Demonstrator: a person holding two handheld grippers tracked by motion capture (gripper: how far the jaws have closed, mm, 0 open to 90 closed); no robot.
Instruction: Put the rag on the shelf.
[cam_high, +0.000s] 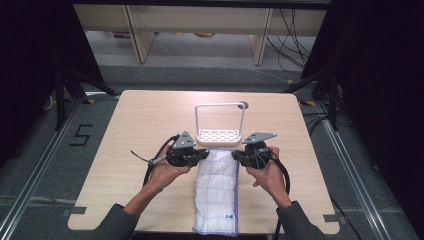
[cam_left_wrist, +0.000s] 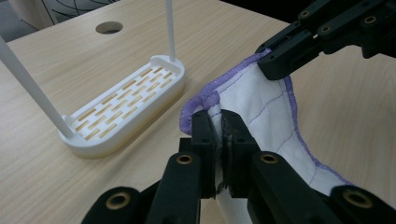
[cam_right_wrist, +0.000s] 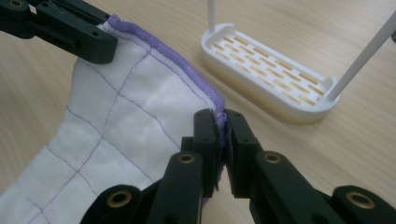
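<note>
Wooden table (cam_high: 135, 130) sitting mid-frame, dark floor (cam_high: 45, 165) surrounding; left gripper (cam_high: 206, 154) and right gripper (cam_high: 235, 156) pinching quilted cloth (cam_high: 216, 195) corners below white rack (cam_high: 220, 135).

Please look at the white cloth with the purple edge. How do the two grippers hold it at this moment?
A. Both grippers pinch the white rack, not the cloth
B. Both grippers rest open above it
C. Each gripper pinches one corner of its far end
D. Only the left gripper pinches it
C: the left gripper and the right gripper are each shut on a purple-hemmed corner of the cloth, beside the white rack.
</note>
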